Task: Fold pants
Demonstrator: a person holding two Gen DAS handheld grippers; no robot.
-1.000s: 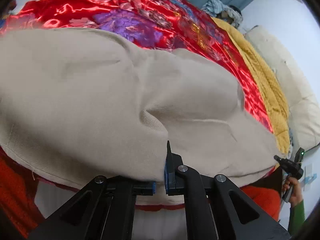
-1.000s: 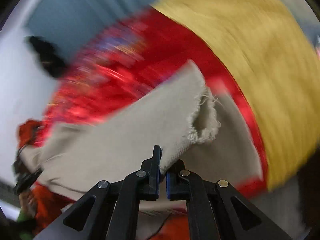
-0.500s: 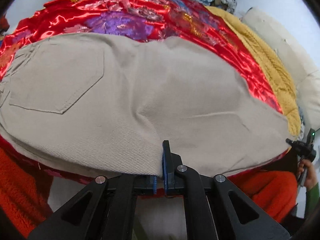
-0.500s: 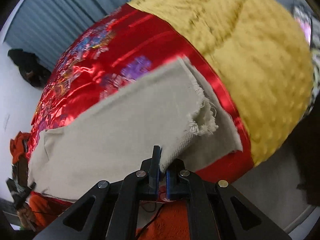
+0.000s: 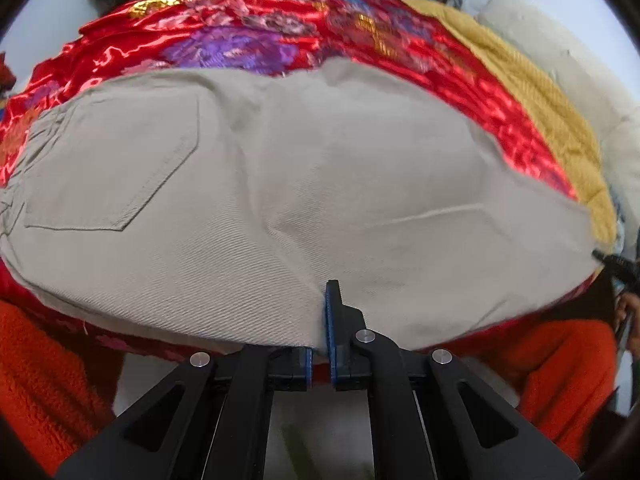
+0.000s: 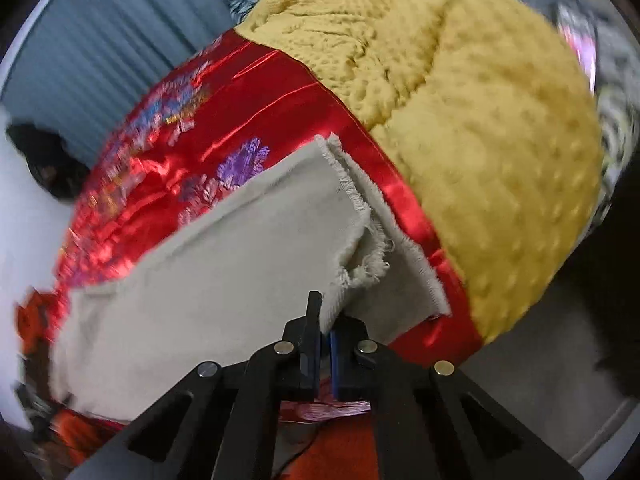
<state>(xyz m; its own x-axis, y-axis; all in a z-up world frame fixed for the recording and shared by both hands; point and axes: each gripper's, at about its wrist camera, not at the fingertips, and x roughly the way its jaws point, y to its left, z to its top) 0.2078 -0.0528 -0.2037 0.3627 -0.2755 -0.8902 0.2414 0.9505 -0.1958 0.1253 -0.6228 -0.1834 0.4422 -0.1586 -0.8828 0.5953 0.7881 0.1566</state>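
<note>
Two pinch points, both thin: left gripper clamps the near edge of the pants, lying flat on the red quilt; slick satin could shift. Right gripper, low and level, nips the frayed hem; fabric could slip out.

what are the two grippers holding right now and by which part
Both hold the beige pants. The left gripper pinches the near edge by the seat; the right gripper pinches the near edge at the frayed leg hems.
</note>
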